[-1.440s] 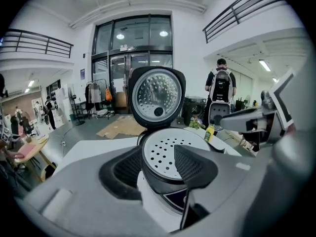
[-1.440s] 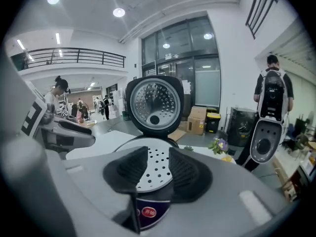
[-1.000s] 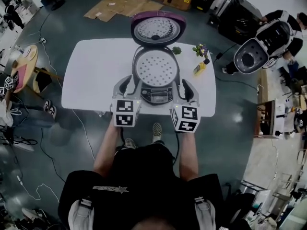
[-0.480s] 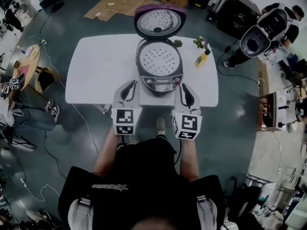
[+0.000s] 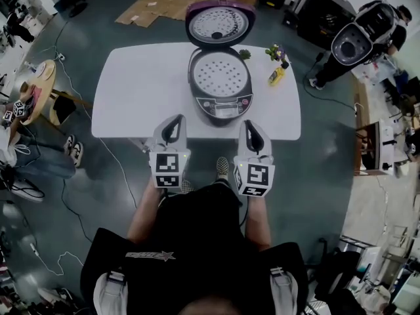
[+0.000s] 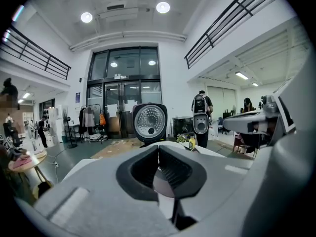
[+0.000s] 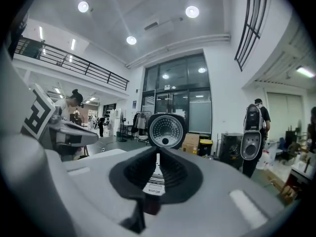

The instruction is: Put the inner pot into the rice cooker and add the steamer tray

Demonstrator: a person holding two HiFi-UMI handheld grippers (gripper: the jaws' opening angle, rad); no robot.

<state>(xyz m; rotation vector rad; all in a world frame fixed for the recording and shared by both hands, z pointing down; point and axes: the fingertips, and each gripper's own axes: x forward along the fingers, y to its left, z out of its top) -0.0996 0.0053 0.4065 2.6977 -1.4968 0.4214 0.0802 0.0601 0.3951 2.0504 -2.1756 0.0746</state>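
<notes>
**Item: rice cooker (image 5: 220,87), loading stage**

- Location: far-centre of the white tabletop (image 5: 138,90). Its lid (image 5: 220,23) stands open on the far side.
- Steamer tray (image 5: 220,74): a perforated disc lying in the cooker's mouth. It looks level and fills the opening.
- Inner pot: cannot be made out under the tray. Judged to be seated already, since the tray rests at rim height.
- Left gripper (image 5: 174,119): at the near edge of the tabletop, left of the cooker and apart from it. Its jaws have just been closing and now meet, with nothing between them.
- Right gripper (image 5: 250,125): at the near edge, right of the cooker and apart from it. Its jaws have just been closing and are all but together, a thin slit at most, with nothing between them.
- Also present: a yellow bottle (image 5: 275,76) and a small plant (image 5: 244,54), right of the cooker on the far side.

**Handling note (judgement)**

- Both placements appear done, so the step in hand is the release and check.
- Keep both grippers low, level and clear of the cooker body so the tray is not nudged.
- Check that the tray's edge sits evenly all round the rim.
- If one side sits high, press it lightly with a closed jaw tip; do not grip it again.
- Keep away from the upright lid and from the bottle on the right.
</notes>
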